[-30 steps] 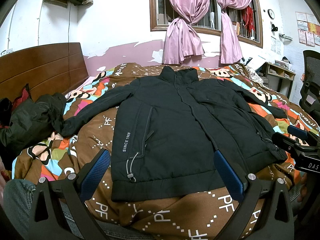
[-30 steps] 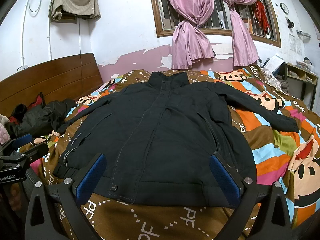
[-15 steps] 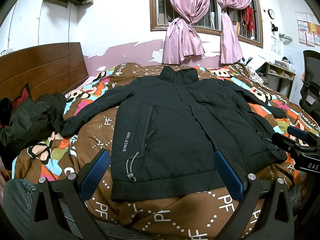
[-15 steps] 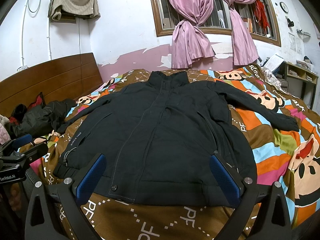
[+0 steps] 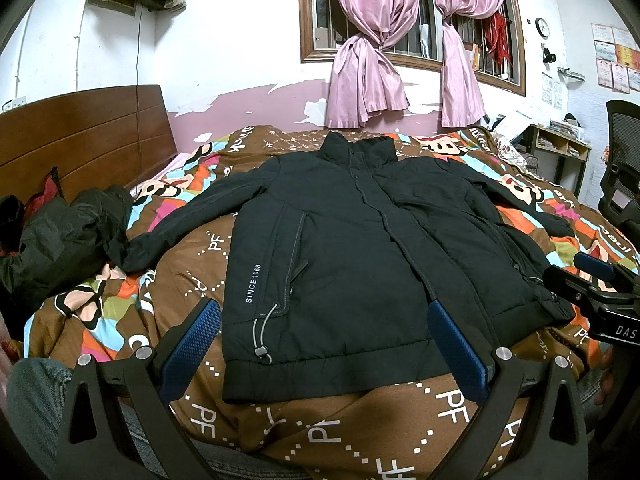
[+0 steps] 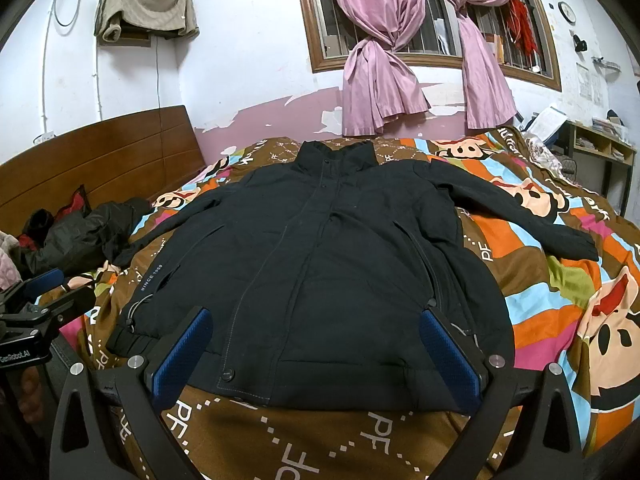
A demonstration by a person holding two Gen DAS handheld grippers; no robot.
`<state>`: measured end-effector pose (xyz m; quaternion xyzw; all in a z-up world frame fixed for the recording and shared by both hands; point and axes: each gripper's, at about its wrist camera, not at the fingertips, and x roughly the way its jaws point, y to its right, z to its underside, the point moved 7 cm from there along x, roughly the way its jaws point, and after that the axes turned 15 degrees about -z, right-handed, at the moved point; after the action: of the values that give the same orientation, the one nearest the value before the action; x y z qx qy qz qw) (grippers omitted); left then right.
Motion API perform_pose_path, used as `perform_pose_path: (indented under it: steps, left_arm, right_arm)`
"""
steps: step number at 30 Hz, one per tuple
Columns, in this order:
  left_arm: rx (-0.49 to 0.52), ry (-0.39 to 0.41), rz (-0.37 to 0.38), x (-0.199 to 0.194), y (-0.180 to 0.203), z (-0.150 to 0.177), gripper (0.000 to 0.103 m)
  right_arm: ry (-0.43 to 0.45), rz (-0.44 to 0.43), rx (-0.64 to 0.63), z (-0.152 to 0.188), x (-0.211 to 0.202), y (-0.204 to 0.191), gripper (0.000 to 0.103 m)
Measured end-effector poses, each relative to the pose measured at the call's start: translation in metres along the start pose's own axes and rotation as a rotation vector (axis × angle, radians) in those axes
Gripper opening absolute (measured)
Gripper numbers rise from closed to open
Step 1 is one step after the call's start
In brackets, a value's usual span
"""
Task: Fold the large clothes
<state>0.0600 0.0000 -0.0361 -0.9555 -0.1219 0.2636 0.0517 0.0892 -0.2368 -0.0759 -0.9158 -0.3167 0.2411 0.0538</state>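
Left wrist view: a black jacket lies flat at centre frame on the patterned bed, its right sleeve partly hidden; the left tongs gape wide, holding nothing. Right wrist view: the right tongs gape empty over the jacket's hem, and the left sleeve tip is hard to make out against a dark clothes heap at middle left.

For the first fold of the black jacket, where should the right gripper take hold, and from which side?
Grip the cuff of the black jacket, coming in from the bed's right side. That sleeve lies spread out, apart from the body, on the patterned quilt. The right gripper is open above the hem.
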Motion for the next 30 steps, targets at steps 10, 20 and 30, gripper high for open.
perform_pose_path:
  steps: [10, 20, 30]
  left_arm:
    - [0.000, 0.000, 0.000, 0.0000, 0.0000, 0.0000, 0.101]
    - [0.000, 0.000, 0.000, 0.0000, 0.0001, 0.0000, 0.101]
    - [0.000, 0.000, 0.000, 0.0000, 0.0000, 0.0000, 0.101]
  right_arm:
    - [-0.001, -0.001, 0.002, 0.0008, 0.0004, 0.0011, 0.103]
    - [0.000, -0.001, 0.003, 0.0010, 0.0007, 0.0017, 0.103]
    - [-0.002, -0.003, 0.007, 0.0018, 0.0010, 0.0031, 0.103]
